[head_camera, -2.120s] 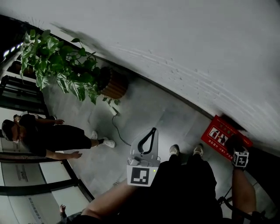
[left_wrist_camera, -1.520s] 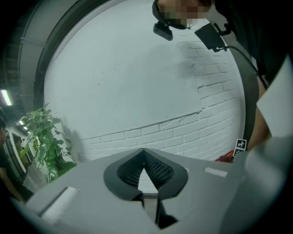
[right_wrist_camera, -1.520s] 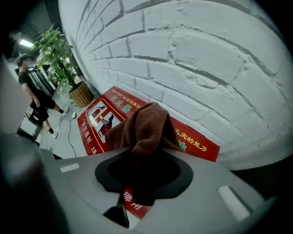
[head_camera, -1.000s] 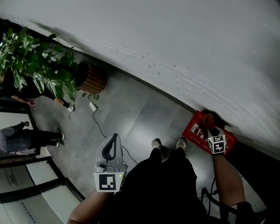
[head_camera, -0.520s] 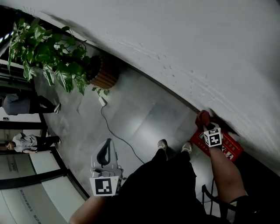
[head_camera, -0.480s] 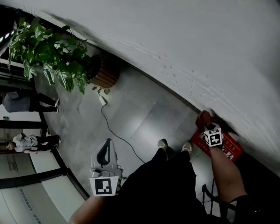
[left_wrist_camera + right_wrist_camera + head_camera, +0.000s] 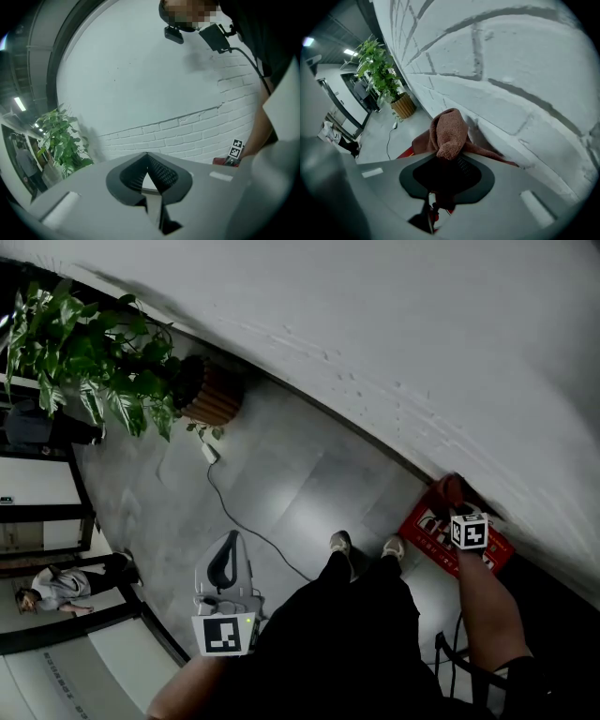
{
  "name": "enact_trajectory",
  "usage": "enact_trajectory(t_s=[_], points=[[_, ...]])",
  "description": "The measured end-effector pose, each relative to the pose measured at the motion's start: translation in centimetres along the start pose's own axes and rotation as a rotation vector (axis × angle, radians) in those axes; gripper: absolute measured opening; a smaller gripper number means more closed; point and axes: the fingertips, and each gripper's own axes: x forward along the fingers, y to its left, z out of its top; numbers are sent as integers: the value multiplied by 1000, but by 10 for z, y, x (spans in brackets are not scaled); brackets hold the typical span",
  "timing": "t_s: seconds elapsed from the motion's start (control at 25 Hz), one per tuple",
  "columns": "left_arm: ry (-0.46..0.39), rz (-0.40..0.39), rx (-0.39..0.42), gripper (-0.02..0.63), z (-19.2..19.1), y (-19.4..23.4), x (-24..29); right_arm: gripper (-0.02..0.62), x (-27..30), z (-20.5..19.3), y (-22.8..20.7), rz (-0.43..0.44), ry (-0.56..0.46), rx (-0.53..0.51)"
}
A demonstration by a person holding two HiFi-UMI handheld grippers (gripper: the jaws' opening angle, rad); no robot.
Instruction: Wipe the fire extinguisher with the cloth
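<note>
cloth (image 7: 449,133): rust-brown, bunched between the jaws of the right gripper (image 7: 446,164), its folds spilling over the tips and lying against the white brick wall (image 7: 511,56).
right gripper: jaws pinching the cloth, having just tightened a little on it; aimed steeply downward at the foot of the wall.
fire extinguisher box (image 7: 427,524): red with white pictograms, directly below the right gripper where wall meets floor; the extinguisher itself cannot be made out.
left gripper (image 7: 147,157): jaw tips pressed together with nothing between them, held well apart from the right gripper and the box.
potted plant (image 7: 89,352): far beyond the left gripper along the wall, a cable (image 7: 253,531) trailing from it across the grey floor (image 7: 281,474).
</note>
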Motion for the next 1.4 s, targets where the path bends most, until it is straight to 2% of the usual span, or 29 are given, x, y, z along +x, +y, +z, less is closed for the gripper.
enact_trajectory(t_s=[0.56,0.84,1.28,1.4], points=[[-63,-172,24,0,27,-49,36,69,-63,-69,-63,-111,-17,206],[-93,-282,68,0,44,-88,48,69,-90,-111,-94,-162,-5,239],[-128,-359,100,0,59,-125,53,69,-127,-161,-128,-237,-7,355],[-134,-358,101,0,60,-126,52,69,-134,-174,-137,-265,-2,398]])
